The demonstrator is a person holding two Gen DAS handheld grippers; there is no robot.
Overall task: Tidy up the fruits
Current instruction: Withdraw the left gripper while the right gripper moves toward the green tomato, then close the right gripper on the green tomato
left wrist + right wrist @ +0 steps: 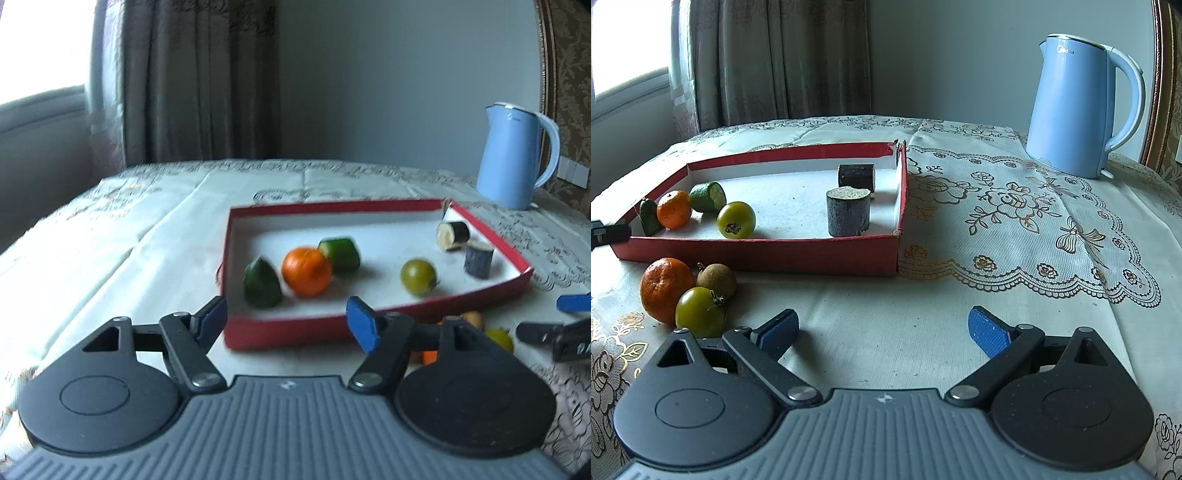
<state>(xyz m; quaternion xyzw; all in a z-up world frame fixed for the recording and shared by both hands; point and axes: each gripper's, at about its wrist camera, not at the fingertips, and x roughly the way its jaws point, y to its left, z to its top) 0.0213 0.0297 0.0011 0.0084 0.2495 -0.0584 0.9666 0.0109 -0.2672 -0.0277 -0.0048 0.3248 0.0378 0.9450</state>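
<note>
While the orange (306, 271) lies inside the red box (376, 205) beside cucumber pieces, the left gripper (286, 323) points slightly down before the box, jaws half open and empty; the right gripper (882, 330) hovers wide open, holding nothing.

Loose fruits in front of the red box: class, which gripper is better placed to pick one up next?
Probably the right gripper: open, empty, with the orange, green tomato and brown fruit just ahead. The left gripper faces the red box.

A shallow red cardboard box (757, 254) with white inside; pale blue plastic kettle (1075, 107); cream lace tablecloth (1015, 206) with gold-edged flowers.
</note>
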